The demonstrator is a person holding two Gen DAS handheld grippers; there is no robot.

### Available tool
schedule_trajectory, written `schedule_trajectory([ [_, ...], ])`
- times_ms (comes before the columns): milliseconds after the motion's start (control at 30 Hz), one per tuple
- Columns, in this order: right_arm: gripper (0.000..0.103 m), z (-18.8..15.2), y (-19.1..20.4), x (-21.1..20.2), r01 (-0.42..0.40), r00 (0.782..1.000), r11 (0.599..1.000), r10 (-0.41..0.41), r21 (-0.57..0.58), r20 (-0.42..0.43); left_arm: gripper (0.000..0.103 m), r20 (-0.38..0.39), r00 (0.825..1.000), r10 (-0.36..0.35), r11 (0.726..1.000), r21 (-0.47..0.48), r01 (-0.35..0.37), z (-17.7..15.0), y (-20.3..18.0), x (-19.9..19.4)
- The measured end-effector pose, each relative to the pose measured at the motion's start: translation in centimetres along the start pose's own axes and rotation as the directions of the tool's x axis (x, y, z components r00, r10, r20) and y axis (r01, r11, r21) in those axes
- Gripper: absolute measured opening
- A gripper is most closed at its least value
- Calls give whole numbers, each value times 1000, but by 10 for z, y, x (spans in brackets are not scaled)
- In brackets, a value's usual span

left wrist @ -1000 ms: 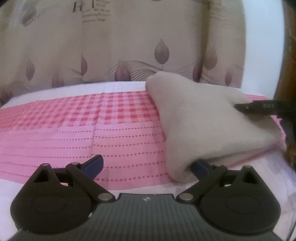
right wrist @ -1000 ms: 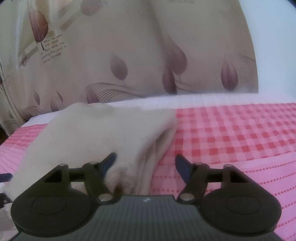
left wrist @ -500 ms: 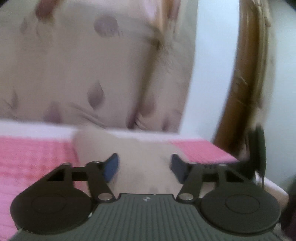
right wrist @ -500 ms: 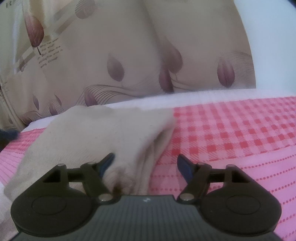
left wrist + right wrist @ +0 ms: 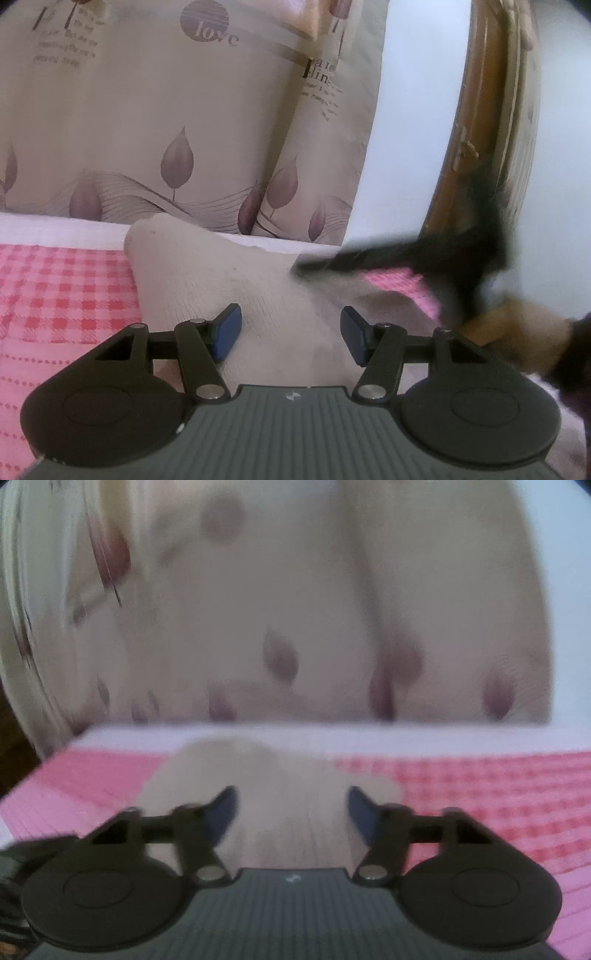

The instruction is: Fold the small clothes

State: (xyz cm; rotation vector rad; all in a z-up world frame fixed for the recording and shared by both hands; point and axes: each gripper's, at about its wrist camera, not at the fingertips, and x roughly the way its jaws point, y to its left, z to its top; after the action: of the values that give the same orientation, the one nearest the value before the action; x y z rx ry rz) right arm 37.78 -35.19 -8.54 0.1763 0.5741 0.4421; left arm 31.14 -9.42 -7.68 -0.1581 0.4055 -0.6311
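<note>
A folded beige knit garment (image 5: 229, 280) lies on the pink checked cloth (image 5: 62, 295). My left gripper (image 5: 290, 334) is open, its blue pads (image 5: 225, 332) just above the garment's near part, holding nothing. In the left wrist view the right gripper (image 5: 424, 254) shows as a blurred black shape over the garment's right side. In the right wrist view, which is blurred, the garment (image 5: 280, 797) lies between the fingers of my open right gripper (image 5: 291, 812).
A beige curtain with purple leaf prints (image 5: 177, 122) hangs behind the bed. A white wall (image 5: 410, 122) and a brown wooden frame (image 5: 491, 110) stand at the right. The white sheet edge (image 5: 55, 229) runs along the back.
My left gripper has swung right and now faces the garment with narrower open jaws. My right gripper has moved left fast, so the garment now sits centred between its fingers.
</note>
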Motion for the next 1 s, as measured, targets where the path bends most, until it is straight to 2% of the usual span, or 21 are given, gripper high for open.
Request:
schedule_trajectory([
  [33,55,-5,-3,19,24,998,1000,-24,-3,-60,60,-5,1000,-1,1000,-4,0,1,1,2],
  [67,56,-11,-6,31,35,998,999,-37,-24,-57,60,-5,1000,-1,1000,-6,1,1,1,1],
  [200,58,5,-21,26,-14,997,996,21,86,-81,62,-2,1000,-12,1000,-18,12,0,2,-1],
  [267,59,16,-17,11,-38,999,996,41,85,-35,66,-2,1000,-21,1000,-13,21,0,1,-1],
  [300,59,24,-9,3,-57,998,997,58,56,-2,69,-3,1000,-24,1000,-5,24,0,0,-1],
  [367,59,43,11,4,-112,994,994,112,-8,10,72,-3,1000,-25,1000,7,25,0,-2,-1],
  [433,59,61,35,26,-183,982,981,180,-57,-55,73,-3,1000,-31,999,4,31,0,-1,-2],
  [500,57,71,59,59,-266,956,956,245,-121,-159,73,-1,999,-38,999,-7,38,0,1,-2],
  [567,57,75,80,93,-313,928,933,260,-180,-269,73,0,999,-41,999,-14,41,-1,2,-2],
  [667,56,75,102,129,-351,895,902,244,-251,-372,73,0,999,-40,999,-24,40,-2,3,-2],
  [733,64,67,108,146,-309,895,891,155,-332,-419,73,-2,999,-34,999,-34,34,-2,5,-1],
  [800,82,64,96,162,-292,888,912,147,-287,-435,74,-1,1000,-29,999,-38,29,-2,5,-1],
  [833,86,62,90,167,-272,894,918,130,-289,-428,74,-2,1000,-26,999,-36,26,-1,5,-1],
  [867,89,61,87,174,-246,904,925,111,-290,-413,74,-3,1000,-24,999,-33,23,-1,4,-1],
  [1000,87,75,72,191,-156,938,968,83,-196,-336,74,-4,1000,-27,999,-39,27,-1,4,-2],
])
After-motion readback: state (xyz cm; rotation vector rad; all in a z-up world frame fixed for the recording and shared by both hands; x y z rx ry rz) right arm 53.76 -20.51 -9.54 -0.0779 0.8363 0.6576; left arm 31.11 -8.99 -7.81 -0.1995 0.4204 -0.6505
